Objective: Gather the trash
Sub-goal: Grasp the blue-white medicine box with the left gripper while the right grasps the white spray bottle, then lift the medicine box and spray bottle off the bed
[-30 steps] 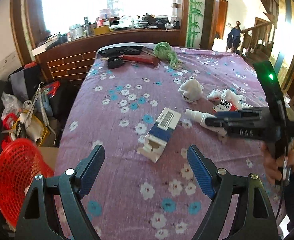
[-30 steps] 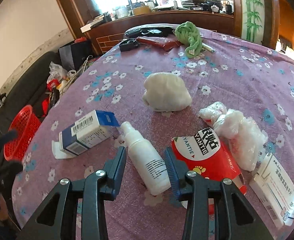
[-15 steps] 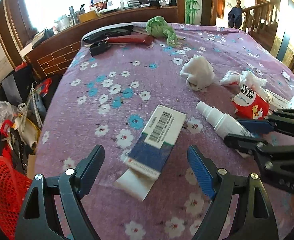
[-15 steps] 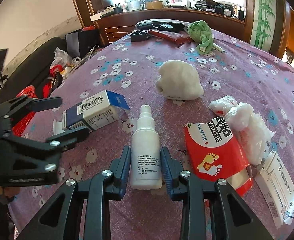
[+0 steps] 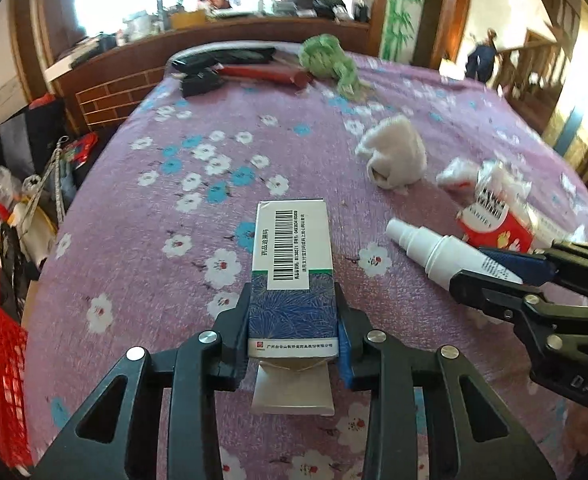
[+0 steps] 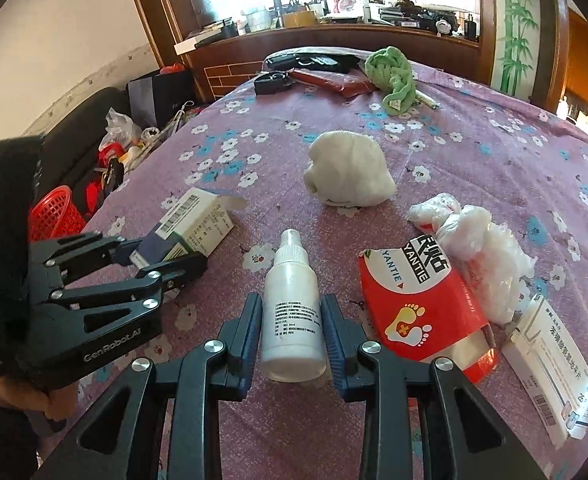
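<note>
Gripping 2 pieces of trash at once, we see the left gripper point(image 5: 294, 320) clamped on the blue-and-white medicine box point(image 5: 292, 264), pads pressed to both long sides at its near end, open flap poking out below the fingers. The box lies flat on the purple flowered tablecloth point(image 5: 174, 240). The right gripper point(image 6: 292, 332) pinches the white spray bottle point(image 6: 292, 304) at its lower body, nozzle pointing away from us. Both grippers tilt down toward the table, side by side. A hand point(image 6: 18, 396) holds the left gripper's handle. Red foot-patch packet point(image 6: 417, 304) sits just right of the bottle; red basket point(image 6: 52, 216) is off the table's left edge.
</note>
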